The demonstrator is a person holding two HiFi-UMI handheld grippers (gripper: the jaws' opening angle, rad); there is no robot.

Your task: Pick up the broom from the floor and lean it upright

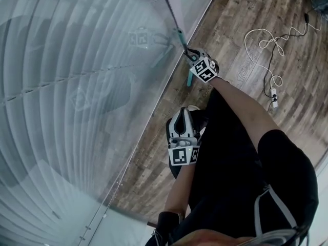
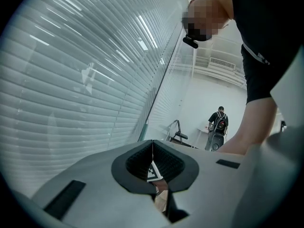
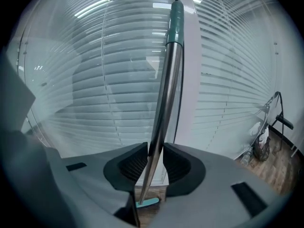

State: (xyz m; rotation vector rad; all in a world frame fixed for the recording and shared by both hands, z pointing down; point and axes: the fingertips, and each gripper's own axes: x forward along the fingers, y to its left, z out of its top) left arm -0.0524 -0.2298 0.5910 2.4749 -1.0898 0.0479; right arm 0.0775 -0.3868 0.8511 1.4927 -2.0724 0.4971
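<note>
Broom [image 3: 164, 103] and left hand-held gripper [image 2: 152, 151] are apart: that gripper sits close by your body, its jaws pressed together with nothing between them. Further out, your right hand-held gripper [image 3: 155, 151] is clamped on the broom's metal shaft, low down. Just below it the teal head [image 3: 148, 202] shows at the wooden floor [image 1: 246, 29]. The shaft rises steeply to its teal grip [image 3: 175, 18], close beside the glass wall [image 1: 77, 86] with blinds. Beyond, a white cable [image 1: 266, 40] lies on the floor
</note>
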